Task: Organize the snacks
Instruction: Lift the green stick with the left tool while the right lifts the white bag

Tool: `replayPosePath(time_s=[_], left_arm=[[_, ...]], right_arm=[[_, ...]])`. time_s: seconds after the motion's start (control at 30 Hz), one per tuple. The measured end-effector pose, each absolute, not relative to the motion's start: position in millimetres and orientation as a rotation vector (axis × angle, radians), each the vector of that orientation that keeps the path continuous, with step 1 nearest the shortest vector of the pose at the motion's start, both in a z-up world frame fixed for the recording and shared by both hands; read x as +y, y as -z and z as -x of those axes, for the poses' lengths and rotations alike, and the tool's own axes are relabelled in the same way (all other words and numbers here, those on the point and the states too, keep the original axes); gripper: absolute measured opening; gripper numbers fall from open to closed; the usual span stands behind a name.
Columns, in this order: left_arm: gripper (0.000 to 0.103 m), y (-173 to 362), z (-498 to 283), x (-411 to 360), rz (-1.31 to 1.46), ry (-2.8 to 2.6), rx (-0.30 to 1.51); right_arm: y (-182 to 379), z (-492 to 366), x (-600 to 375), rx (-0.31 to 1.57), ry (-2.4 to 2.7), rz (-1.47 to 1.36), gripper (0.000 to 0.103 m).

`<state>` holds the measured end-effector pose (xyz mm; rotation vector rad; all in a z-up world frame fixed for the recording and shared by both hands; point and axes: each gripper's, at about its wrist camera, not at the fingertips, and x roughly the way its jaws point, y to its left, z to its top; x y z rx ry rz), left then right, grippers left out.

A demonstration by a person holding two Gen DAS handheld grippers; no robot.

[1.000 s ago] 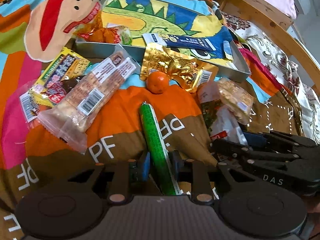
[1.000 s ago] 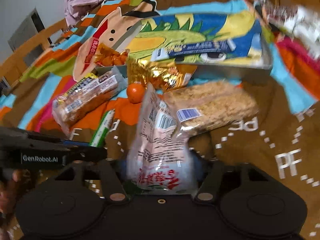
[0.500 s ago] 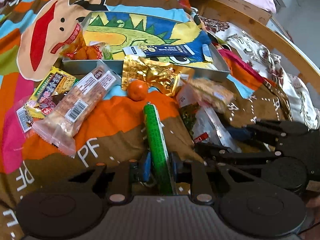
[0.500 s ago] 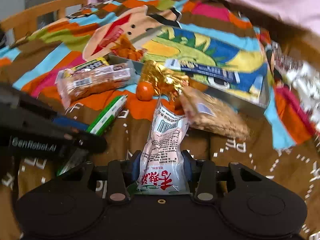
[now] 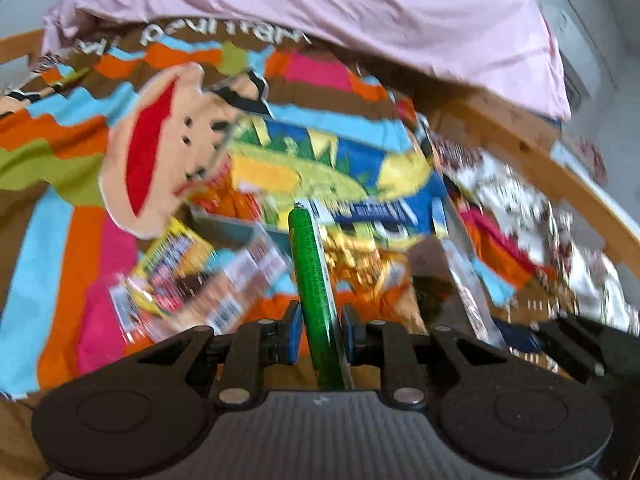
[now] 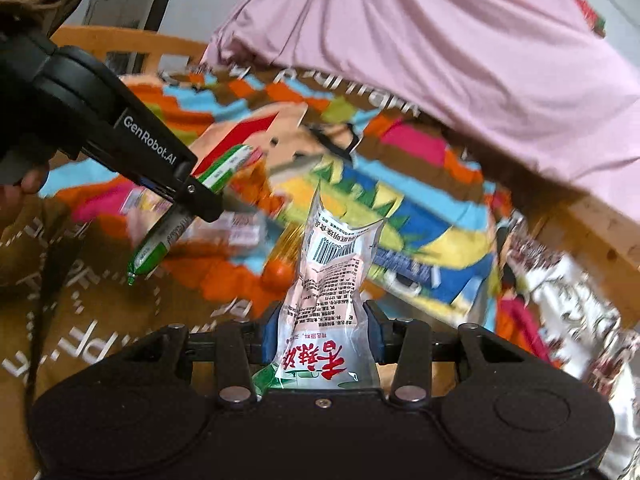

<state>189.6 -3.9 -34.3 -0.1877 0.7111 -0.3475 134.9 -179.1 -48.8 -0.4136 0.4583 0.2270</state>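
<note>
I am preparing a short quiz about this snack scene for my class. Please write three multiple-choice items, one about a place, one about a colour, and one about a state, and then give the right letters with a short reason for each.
1. Where is the small orange fruit?
A. On the blanket
B. In the right gripper
C. On the pink sheet

2. What colour is the stick snack in the left gripper?
A. Blue
B. Green
C. Pink

3. What is the state of the right gripper?
A. Open and empty
B. Shut on a gold bag
C. Shut on a white packet

Answers:
1 A: the orange fruit lies on the blanket, beyond the packet.
2 B: the stick snack in the left gripper is green.
3 C: the right gripper clamps the white packet with red characters.
</note>
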Motion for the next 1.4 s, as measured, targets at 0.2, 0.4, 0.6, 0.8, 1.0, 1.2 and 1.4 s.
replayPosePath(time_s=[0.2,0.4,0.6,0.8,1.0,1.2,1.4], left_arm=[[0.023,26.5,-212.9,-0.7,0.232,0.356,0.632],[0.023,18.8,-248.4,-12.4,0.238,0.435,0.498],[0.023,21.7,-300.1,-14.8,0.288,0.386,0.449],[0.023,26.1,-341.3,-14.0,0.306,0.362,0.465],[0.023,48.2,-369.9,-19.4,0.313,0.322,0.492],[0.018,59.5,-381.6,-25.0,0.281,0.317,0.464],[0.018,69.2,-385.7,-32.8,0.259,0.336,0.491]], right_arm=[[33.5,-163.9,-188.0,0.377,-0.201,0.399,0.045],[21.4,-215.3,-196.7,0.307,-0.18,0.381,0.045],[19.0,-275.6,-203.0,0.261,-0.124,0.357,0.045],[29.1,-318.4,-205.5,0.271,-0.098,0.322,0.045],[52.8,-341.3,-206.4,0.334,-0.081,0.313,0.045],[73.0,-352.2,-202.2,0.402,-0.077,0.318,0.045],[89.6,-356.0,-191.9,0.473,-0.102,0.356,0.047]])
